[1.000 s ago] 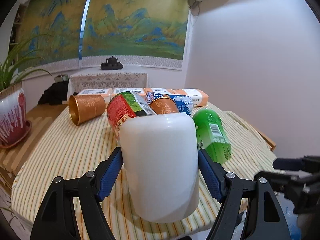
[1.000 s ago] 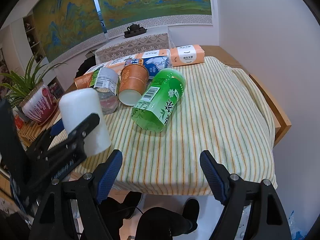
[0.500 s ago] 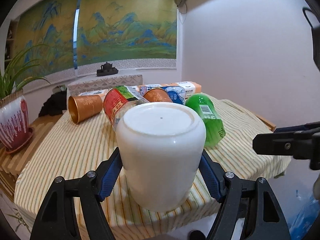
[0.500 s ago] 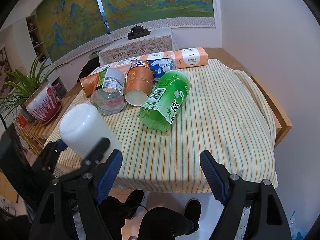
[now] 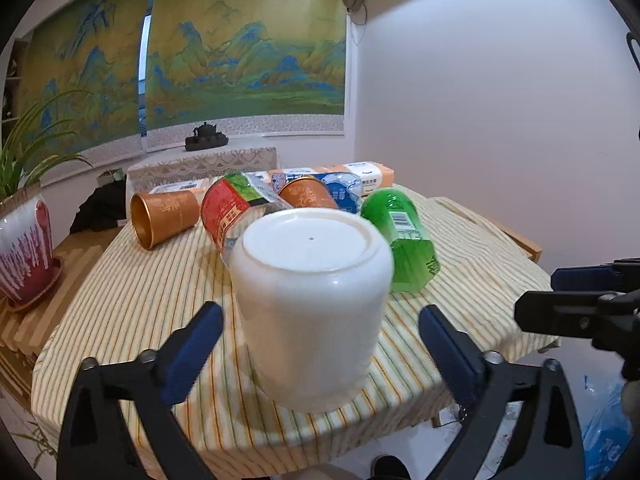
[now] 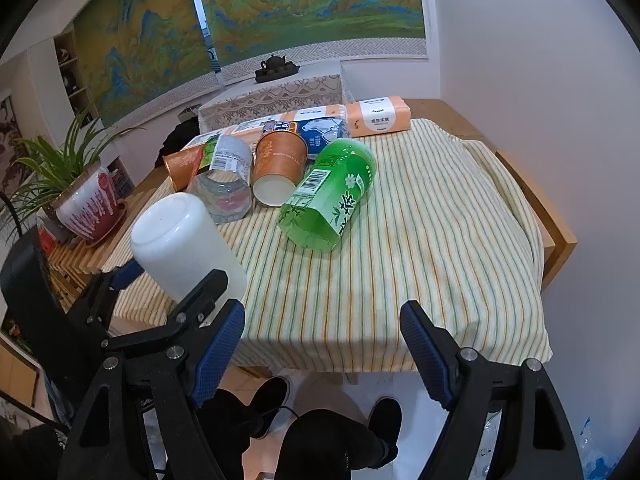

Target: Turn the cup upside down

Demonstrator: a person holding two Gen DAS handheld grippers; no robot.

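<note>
A white cup (image 5: 312, 304) stands upside down on the striped tablecloth (image 5: 120, 312) near the table's front edge, flat base up. My left gripper (image 5: 320, 344) is open, its blue pads (image 5: 188, 352) apart from the cup on both sides. The cup also shows in the right wrist view (image 6: 184, 244), with the left gripper's fingers (image 6: 200, 296) beside it. My right gripper (image 6: 322, 356) is open and empty, in front of the table edge over the floor.
Behind the cup lie a green bottle (image 5: 400, 240), a red-labelled clear bottle (image 5: 228, 212), two orange cups (image 5: 164, 216) (image 6: 278, 164) and tissue packs (image 6: 378, 116). A potted plant (image 5: 24, 256) stands at the left. A person's feet (image 6: 384, 416) are below the table edge.
The left gripper set the cup down on the cloth and opened; its pads are now clear of the cup. The right gripper has barely moved.
</note>
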